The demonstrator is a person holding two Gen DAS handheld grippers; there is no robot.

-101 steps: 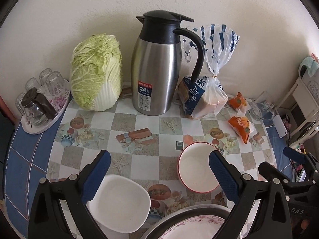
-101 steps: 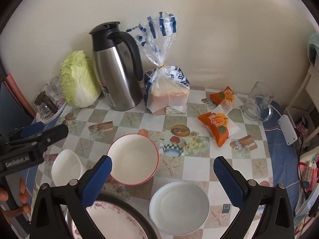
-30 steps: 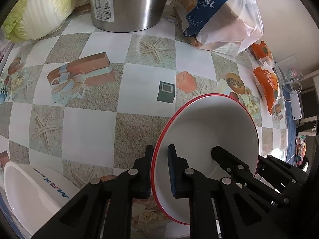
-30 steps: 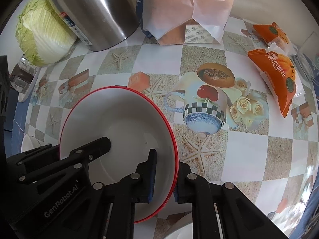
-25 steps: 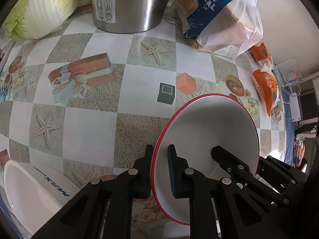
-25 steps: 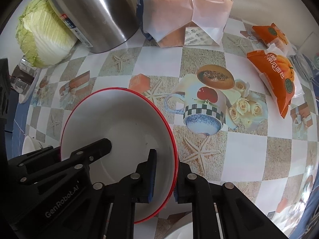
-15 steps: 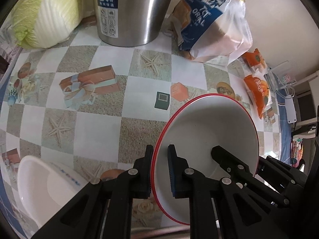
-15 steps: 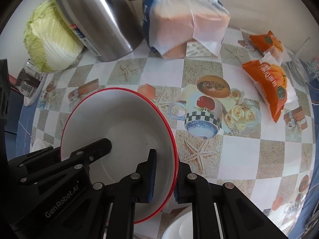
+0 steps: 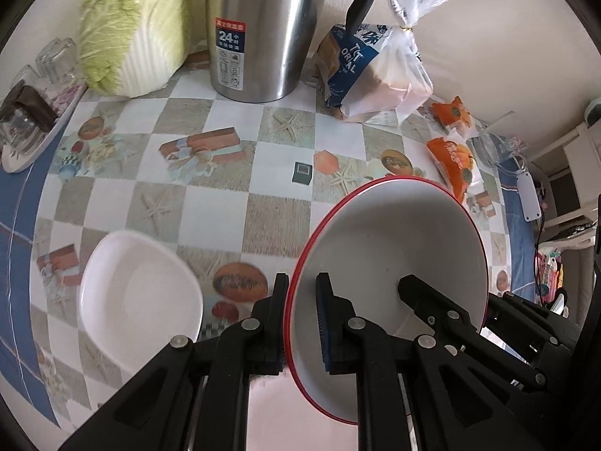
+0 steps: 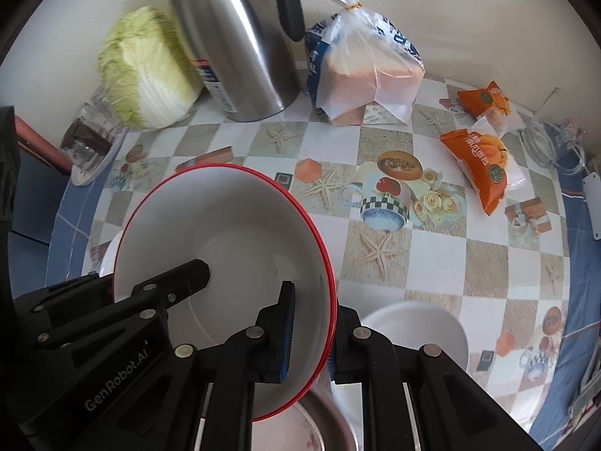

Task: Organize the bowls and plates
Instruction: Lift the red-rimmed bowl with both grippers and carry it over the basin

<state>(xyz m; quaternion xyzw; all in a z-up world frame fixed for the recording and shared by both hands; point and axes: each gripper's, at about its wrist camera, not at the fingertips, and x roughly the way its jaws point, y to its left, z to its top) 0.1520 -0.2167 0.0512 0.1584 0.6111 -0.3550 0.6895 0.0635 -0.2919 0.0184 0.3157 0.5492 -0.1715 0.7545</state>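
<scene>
Red-rimmed bowl (image 9: 394, 263) held clear above the table (image 9: 210, 221), tilted; left hand-held gripper (image 9: 302, 323) and right hand-held gripper (image 10: 310, 332) each clamped on opposite rims. Level both hands together. Set down centred over the floral plate (image 10: 300, 428) below, avoiding the white bowls (image 9: 135, 289).

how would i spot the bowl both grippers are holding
Start at the tall steel thermos jug by the wall and come toward the camera across the checked tablecloth. The white round bowl, clamped at opposite edges, is the only one with a thin red rim; nearby bowls are plain white.
</scene>
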